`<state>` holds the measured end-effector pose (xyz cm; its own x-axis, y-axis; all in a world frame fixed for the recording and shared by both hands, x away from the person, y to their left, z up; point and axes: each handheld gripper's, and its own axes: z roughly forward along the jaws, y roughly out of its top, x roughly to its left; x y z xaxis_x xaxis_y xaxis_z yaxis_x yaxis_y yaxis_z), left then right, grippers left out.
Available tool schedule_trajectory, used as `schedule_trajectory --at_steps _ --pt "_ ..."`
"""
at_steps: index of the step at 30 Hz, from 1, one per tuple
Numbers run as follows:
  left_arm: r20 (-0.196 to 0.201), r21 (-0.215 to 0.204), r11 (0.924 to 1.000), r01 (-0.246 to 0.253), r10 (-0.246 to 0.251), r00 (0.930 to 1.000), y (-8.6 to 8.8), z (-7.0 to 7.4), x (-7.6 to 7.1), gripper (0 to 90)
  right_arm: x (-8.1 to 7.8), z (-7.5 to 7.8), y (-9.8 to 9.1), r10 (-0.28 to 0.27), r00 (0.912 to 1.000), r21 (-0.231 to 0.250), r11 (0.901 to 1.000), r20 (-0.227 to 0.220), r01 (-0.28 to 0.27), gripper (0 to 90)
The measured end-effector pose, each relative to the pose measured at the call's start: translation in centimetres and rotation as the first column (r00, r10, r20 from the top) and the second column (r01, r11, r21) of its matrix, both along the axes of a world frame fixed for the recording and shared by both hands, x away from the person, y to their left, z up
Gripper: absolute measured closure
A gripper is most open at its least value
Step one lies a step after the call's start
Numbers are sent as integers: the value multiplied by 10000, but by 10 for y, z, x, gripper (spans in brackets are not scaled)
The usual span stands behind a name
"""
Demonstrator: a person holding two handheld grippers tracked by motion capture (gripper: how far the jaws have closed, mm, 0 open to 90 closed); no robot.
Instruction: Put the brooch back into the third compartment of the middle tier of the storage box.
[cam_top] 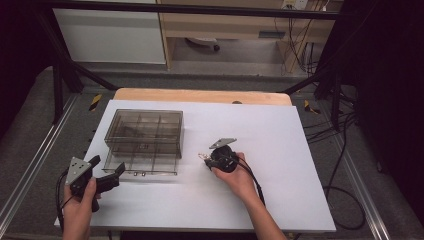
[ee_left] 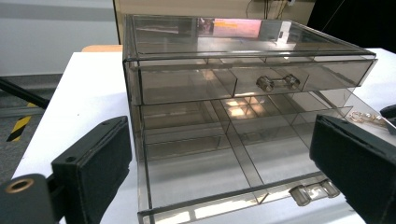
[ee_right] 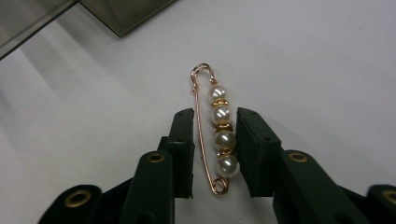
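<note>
The pearl brooch pin is showing white pearls on rose-gold wire. The drawer organizer is looking smoky grey and see-through. The desk is appearing white, and the right gripper black.

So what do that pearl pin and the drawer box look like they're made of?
Pearl pin: thin rose-gold-coloured wire, probably polished metal, judging by its shine; four glossy white beads, pearl or imitation, with small gold spacers between them. It lies between the right gripper's pads.

Drawer box: smoke-tinted clear plastic, likely acrylic; the dividers show through its walls and the top reflects light.
</note>
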<state>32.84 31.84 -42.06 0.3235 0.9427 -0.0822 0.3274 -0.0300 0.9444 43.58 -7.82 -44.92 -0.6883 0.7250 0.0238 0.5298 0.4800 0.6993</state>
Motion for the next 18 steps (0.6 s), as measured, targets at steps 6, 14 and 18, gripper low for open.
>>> schedule_trajectory --at_steps 6,14,18 --pt "-12 -108 9999 53 -53 10000 0 0 -1 57 -2 -1 1 24 9998 -94 10000 195 -23 798" --pt "-36 -40 10000 91 -91 10000 -1 0 -1 58 -6 1 0 189 9995 -134 9997 260 -186 801" --pt "-25 -66 9999 83 -84 10000 -1 0 -1 57 -7 4 0 299 9988 -58 9995 398 -297 802"
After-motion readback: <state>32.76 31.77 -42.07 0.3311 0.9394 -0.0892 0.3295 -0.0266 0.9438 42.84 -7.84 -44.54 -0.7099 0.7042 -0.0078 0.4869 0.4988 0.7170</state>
